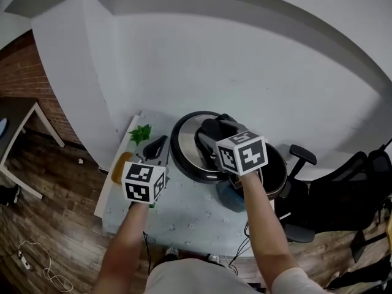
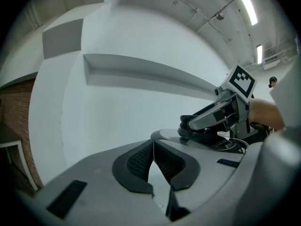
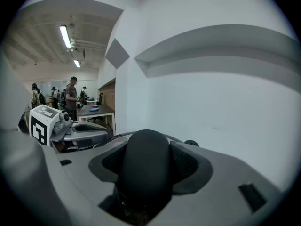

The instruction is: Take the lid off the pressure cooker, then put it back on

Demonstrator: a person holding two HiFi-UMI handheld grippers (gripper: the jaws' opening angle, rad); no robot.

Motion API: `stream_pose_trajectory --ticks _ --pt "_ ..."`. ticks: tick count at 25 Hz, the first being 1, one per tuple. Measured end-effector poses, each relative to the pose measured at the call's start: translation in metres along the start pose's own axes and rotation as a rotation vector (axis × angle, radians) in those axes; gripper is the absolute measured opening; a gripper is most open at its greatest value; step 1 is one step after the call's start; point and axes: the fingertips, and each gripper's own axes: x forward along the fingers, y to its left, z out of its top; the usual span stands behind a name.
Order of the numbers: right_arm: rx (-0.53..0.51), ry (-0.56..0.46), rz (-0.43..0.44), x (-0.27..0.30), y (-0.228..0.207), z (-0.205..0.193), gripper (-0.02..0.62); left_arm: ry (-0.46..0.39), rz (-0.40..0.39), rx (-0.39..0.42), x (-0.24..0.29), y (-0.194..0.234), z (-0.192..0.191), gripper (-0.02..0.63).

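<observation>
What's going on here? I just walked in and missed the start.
A person stands over a small table with a claw in each hand. The right claw is shut on the black handle of the pressure cooker lid. The lid is off the cooker pot and sits to the pot's left in the head view. Whether it is lifted or resting on the table I cannot tell. The left claw is shut and empty, near the lid.

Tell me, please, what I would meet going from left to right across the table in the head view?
Orange item at the table's edge → green leafy sprig → pressure cooker lid → cooker pot → black office chair, just past the table.
</observation>
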Motion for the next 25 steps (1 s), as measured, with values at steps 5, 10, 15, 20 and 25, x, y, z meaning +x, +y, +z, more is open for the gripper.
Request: stream_pose_trajectory --ticks 5,10,15,20,25 --pt "-0.008 0.0 0.078 0.033 0.041 0.002 0.276 0.016 0.081 -0.004 -0.027 0.037 -0.008 0.017" --pt "-0.02 0.017 0.101 0.055 0.064 -0.009 0.276 0.038 0.136 -0.008 -0.049 0.063 -0.02 0.018" --pt "-0.032 0.028 0.114 0.071 0.078 -0.024 0.275 0.059 0.173 -0.01 -0.062 0.076 -0.035 0.017" --pt "-0.04 0.027 0.1 0.088 0.086 -0.049 0.276 0.067 0.196 -0.011 -0.072 0.08 -0.056 0.017" --pt "-0.054 0.029 0.085 0.108 0.091 -0.083 0.275 0.064 0.2 -0.018 -0.08 0.077 -0.078 0.017"
